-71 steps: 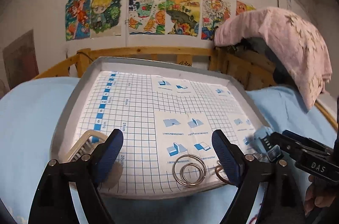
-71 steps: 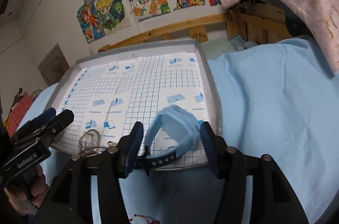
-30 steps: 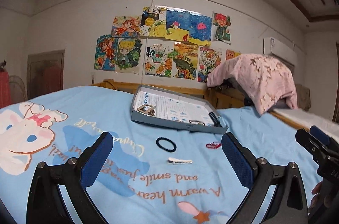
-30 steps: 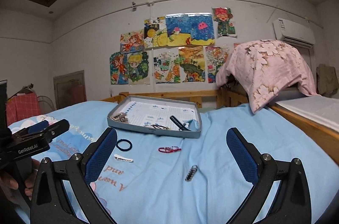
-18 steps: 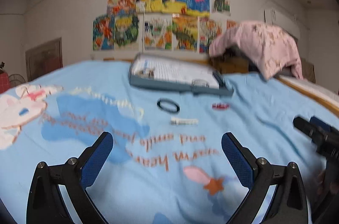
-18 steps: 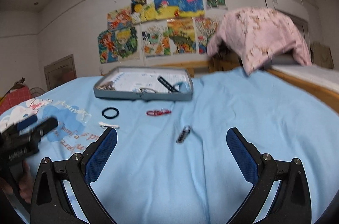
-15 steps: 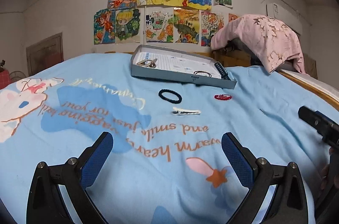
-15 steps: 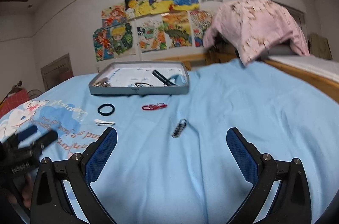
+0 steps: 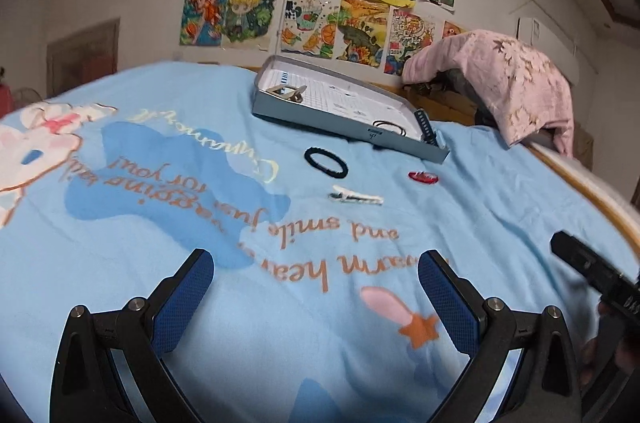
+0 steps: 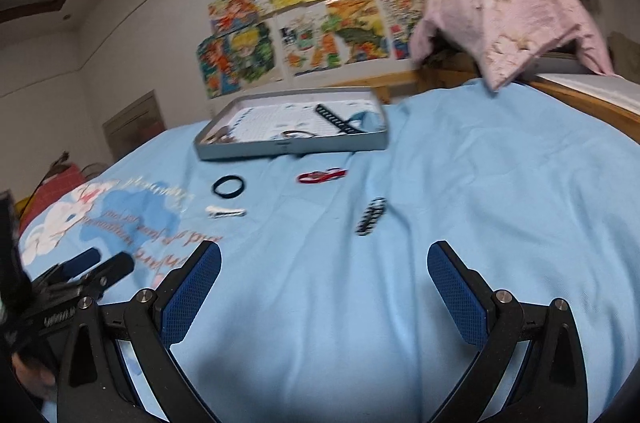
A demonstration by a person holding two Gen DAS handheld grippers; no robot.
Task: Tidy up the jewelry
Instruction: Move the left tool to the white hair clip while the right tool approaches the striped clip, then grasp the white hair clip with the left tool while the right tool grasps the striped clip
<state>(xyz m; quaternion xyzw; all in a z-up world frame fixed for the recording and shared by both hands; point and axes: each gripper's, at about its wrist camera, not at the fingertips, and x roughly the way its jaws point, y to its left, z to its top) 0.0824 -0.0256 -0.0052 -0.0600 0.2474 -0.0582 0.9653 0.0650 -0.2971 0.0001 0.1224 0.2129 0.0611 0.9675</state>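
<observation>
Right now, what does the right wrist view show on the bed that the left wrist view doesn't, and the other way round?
Only the right wrist view shows the black-and-white beaded piece lying on the blue sheet, right of the white hair clip and ahead of the open right gripper.

Only the left wrist view shows the metal clip clearly, in the tray's far left corner, and the orange lettering ahead of the open left gripper.

Both show the grey tray holding a dark watch strap, plus the black hair tie, white hair clip and red bracelet lying outside it.
</observation>
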